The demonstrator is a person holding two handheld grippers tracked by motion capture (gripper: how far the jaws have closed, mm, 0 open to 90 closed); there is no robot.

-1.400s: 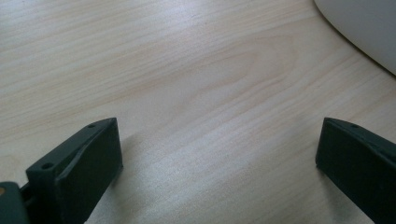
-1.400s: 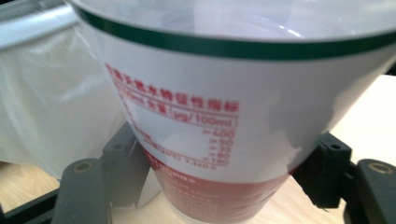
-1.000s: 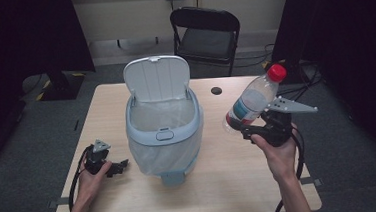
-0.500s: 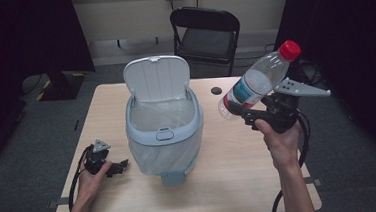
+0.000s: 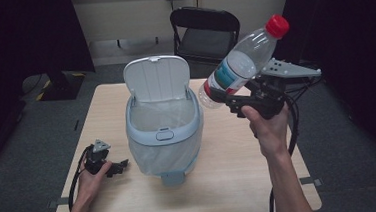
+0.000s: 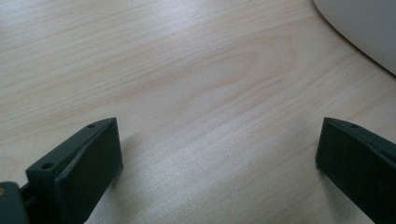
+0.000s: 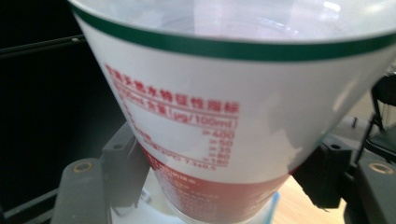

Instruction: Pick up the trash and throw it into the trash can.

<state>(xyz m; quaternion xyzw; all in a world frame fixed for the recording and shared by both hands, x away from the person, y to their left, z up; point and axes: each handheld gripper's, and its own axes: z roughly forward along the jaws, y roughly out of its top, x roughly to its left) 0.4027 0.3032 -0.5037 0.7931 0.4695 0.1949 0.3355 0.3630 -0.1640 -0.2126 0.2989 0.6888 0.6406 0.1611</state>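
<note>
The right gripper (image 5: 225,97) pinches the bottle (image 5: 243,62) aloft beside the open bin (image 5: 164,132), drop pending; the left gripper (image 5: 116,167) rests spread.

The left gripper (image 5: 121,165) is lying low by the person's left hand (image 5: 91,174), jaws spread wide. The raised right gripper (image 5: 219,95) is clamping a clear plastic bottle (image 5: 243,61).

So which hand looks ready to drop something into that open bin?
The right gripper: it is shut on the water bottle, raised beside the open pedal bin. The left gripper sits open, empty, on the table.
</note>
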